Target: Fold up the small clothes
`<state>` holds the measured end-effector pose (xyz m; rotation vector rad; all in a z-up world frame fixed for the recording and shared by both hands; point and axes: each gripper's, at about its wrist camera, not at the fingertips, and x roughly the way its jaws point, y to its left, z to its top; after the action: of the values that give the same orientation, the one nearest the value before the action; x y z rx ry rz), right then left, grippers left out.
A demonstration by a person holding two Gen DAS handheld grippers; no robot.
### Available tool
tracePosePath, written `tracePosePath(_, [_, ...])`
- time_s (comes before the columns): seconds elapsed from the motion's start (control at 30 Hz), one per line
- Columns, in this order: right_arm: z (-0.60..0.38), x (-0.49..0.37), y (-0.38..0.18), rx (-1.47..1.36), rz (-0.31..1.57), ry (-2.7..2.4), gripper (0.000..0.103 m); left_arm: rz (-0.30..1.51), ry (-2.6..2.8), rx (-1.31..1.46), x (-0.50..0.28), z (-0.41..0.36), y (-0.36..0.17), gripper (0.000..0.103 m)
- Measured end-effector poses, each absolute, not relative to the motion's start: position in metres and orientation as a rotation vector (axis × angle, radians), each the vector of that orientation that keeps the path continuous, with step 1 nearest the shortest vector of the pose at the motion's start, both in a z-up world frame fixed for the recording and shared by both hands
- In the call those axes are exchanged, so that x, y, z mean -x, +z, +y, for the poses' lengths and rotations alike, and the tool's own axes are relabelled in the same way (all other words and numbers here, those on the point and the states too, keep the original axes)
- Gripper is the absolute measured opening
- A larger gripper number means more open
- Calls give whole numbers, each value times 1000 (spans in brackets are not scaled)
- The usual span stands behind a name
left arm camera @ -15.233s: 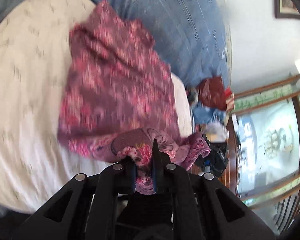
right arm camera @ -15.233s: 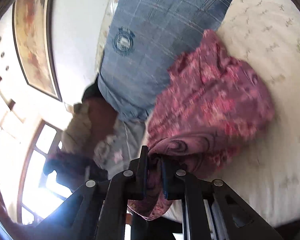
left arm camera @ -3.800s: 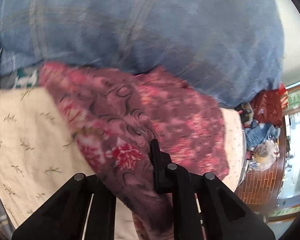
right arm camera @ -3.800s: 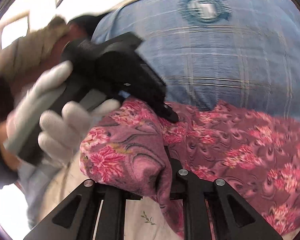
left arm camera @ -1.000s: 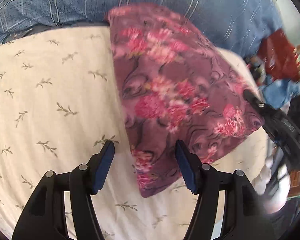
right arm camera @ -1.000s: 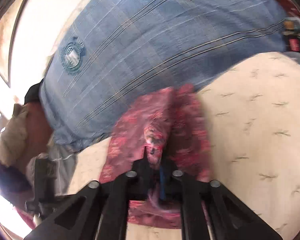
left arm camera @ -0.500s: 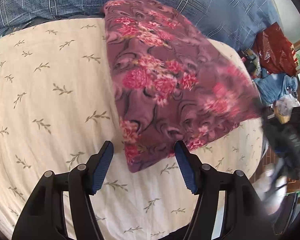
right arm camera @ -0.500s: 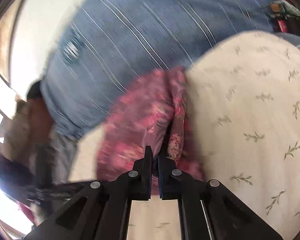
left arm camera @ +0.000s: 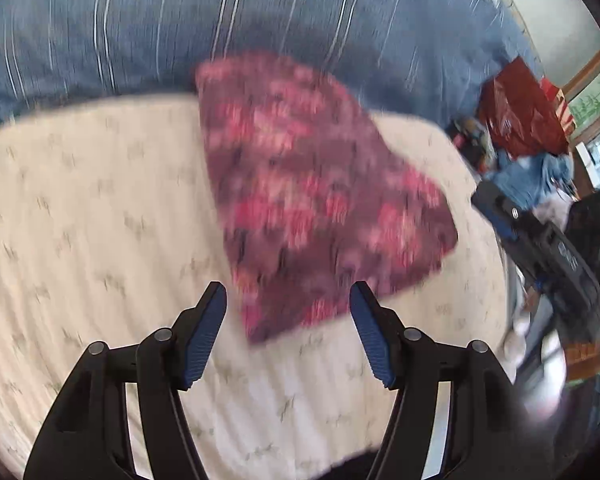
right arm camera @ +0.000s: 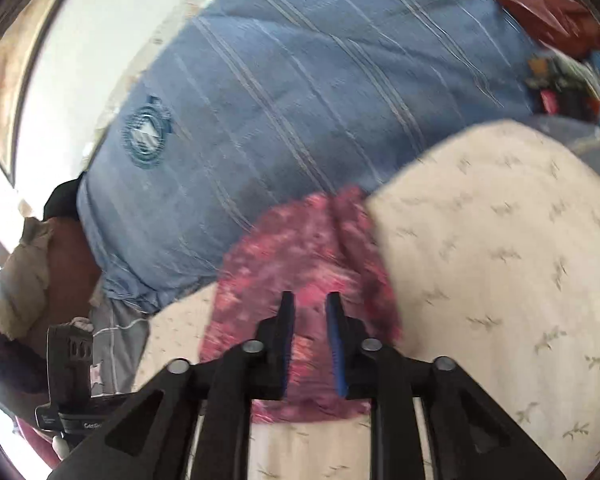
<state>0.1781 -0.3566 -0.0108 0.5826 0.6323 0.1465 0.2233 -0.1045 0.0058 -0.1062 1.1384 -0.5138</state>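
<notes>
A folded purple garment with pink flowers [left arm camera: 312, 196] lies flat on the cream leaf-print sheet [left arm camera: 92, 216], its far end against a blue striped blanket [left arm camera: 260, 20]. My left gripper [left arm camera: 288, 300] hovers open above the garment's near corner, nothing between its fingers. In the right wrist view the same garment [right arm camera: 300, 252] lies below my right gripper [right arm camera: 310, 304], whose jaws are opening; the pads stand apart and clear of the cloth. The right gripper's black body [left arm camera: 540, 240] shows at the right edge of the left wrist view.
A red bag [left arm camera: 520, 112] and a pile of blue clothes [left arm camera: 532, 172] sit beyond the bed's right edge. The blue blanket carries a round crest [right arm camera: 146, 136]. A black device [right arm camera: 68, 376] and bundled fabrics [right arm camera: 24, 276] lie off the bed's left side.
My right gripper has let go of the garment and its jaws have parted. Both grippers have drawn back and up; the garment now lies flat and looks smaller in the left wrist view.
</notes>
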Motion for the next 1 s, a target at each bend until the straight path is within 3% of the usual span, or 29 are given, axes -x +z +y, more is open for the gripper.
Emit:
tracePosePath(0.13, [-333, -191, -19, -460, 655, 123, 35, 1162, -425, 20, -238, -126, -17, 67])
tracePosePath(0.23, [-331, -214, -77, -423, 840, 53, 35, 1259, -407, 25, -244, -129, -52, 70])
tracePosePath(0.33, [-339, -200, -87, -484, 689, 84, 35, 1201, -421, -7, -235, -128, -50, 74])
tracePosePath(0.43, [-338, -198, -86, -465, 681, 79, 36, 1183, -422, -32, -231, -129, -50, 78])
tracePosePath(0.63, [-333, -198, -83, -434, 672, 97, 48, 1173, -428, -27, -227, -134, -51, 83])
tracePosePath(0.8, [-328, -203, -79, -426, 700, 118, 57, 1178, -450, -22, -230, -142, -51, 83])
tracePosePath(1.0, [-349, -218, -56, -553, 715, 137, 60, 1187, -542, 92, -240, -119, -34, 83])
